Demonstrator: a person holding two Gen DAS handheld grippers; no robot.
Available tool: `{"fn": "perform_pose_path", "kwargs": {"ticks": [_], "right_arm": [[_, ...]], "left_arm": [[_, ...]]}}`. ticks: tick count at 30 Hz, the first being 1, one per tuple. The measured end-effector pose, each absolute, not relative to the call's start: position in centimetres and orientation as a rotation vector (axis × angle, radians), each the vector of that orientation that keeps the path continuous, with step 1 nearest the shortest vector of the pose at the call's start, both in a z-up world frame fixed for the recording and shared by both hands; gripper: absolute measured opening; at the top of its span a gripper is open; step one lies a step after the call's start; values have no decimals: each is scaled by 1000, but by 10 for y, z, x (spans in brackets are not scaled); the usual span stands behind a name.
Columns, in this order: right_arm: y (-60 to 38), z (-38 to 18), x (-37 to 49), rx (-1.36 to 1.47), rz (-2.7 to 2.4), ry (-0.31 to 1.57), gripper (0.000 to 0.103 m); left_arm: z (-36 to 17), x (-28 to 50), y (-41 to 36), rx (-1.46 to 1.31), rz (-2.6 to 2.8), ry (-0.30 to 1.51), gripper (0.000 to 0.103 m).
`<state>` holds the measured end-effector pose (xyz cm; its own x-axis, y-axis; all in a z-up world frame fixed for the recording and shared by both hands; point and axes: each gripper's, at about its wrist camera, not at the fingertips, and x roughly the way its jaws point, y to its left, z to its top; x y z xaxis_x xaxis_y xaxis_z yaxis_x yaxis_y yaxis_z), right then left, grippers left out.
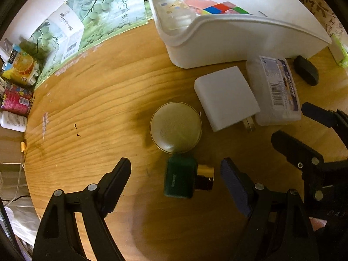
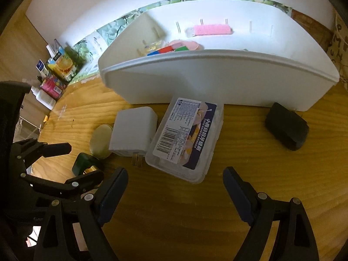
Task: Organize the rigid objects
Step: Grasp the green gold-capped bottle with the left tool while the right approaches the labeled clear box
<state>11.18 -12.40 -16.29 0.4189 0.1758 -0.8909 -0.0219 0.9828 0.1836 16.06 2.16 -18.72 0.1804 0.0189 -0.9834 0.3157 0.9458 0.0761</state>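
Table (image 1: 97, 113): wood, visible grain, satin sheen. Bin (image 2: 217, 80): smooth white plastic. Charger (image 1: 226, 97): matt white plastic. Box (image 2: 187, 139): clear plastic, glossy paper label. Bottle (image 1: 180, 178): dark green, glossy; cap (image 1: 204, 177) shiny gold metal.

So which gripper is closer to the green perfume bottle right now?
Left. The left gripper is open with the green bottle between its fingers; the right gripper is open beside it, facing the clear plastic box.
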Motion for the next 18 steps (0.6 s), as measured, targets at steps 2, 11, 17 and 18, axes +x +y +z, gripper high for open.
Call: {"fn": "perform_pose_path", "kwargs": {"ticks": [2, 11, 17, 18], "right_arm": [[-124, -164, 115, 146, 120, 1137, 89], [-124, -167, 121, 143, 103, 1139, 89], [-125, -169, 125, 154, 112, 1137, 78], [-126, -169, 125, 155, 114, 1137, 76]], "left_arm": [[-189, 163, 21, 287, -210, 1383, 86], [-196, 170, 23, 288, -208, 1398, 85], [-200, 168, 18, 302, -202, 1409, 71], [-200, 169, 17, 297, -201, 1413, 69]]}}
